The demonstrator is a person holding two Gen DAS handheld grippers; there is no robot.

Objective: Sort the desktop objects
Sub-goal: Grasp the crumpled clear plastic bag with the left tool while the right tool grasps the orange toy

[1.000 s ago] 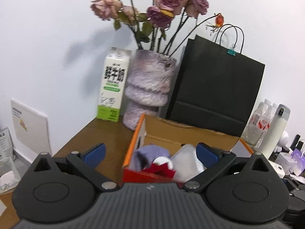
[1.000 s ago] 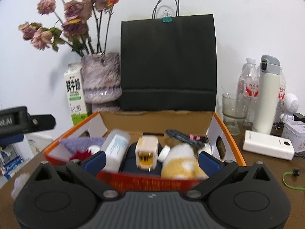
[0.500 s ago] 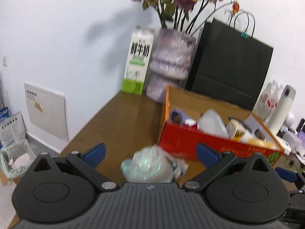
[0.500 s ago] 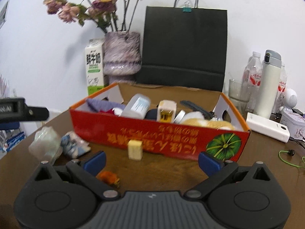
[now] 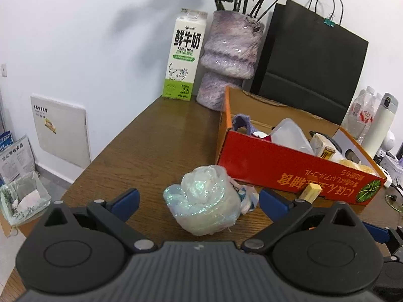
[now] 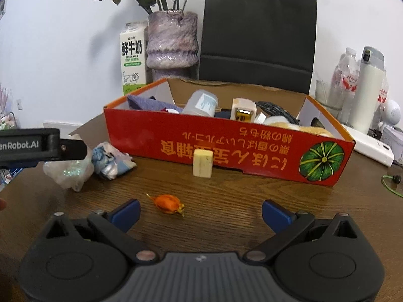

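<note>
A red cardboard box (image 6: 226, 148) (image 5: 289, 168) sits on the wooden desk, holding a white bottle (image 6: 201, 102), a purple cloth (image 6: 148, 104), a cream charger (image 6: 243, 109) and a black cable (image 6: 277, 109). In front of it lie a crumpled clear plastic bag (image 5: 204, 203) (image 6: 70, 171), a crumpled blue-white wrapper (image 6: 110, 161) (image 5: 245, 196), a cream block (image 6: 202, 163) (image 5: 311, 192) and an orange dried fruit (image 6: 167, 202). My left gripper (image 5: 199, 200) is open, its fingers on either side of the plastic bag. My right gripper (image 6: 200, 210) is open just behind the orange fruit.
At the back stand a milk carton (image 5: 183, 55), a purple vase with dried roses (image 5: 229, 60) and a black paper bag (image 6: 257, 37). A white flask (image 6: 367, 88), water bottles (image 6: 346, 75) and a white power bank (image 6: 370, 146) are to the right. The desk's left edge (image 5: 105, 148) drops to the floor.
Both grippers have pulled back and down from over the box to the desk in front of it. The plastic bag now sits between the left fingers; the orange fruit has come close to the right fingers.
</note>
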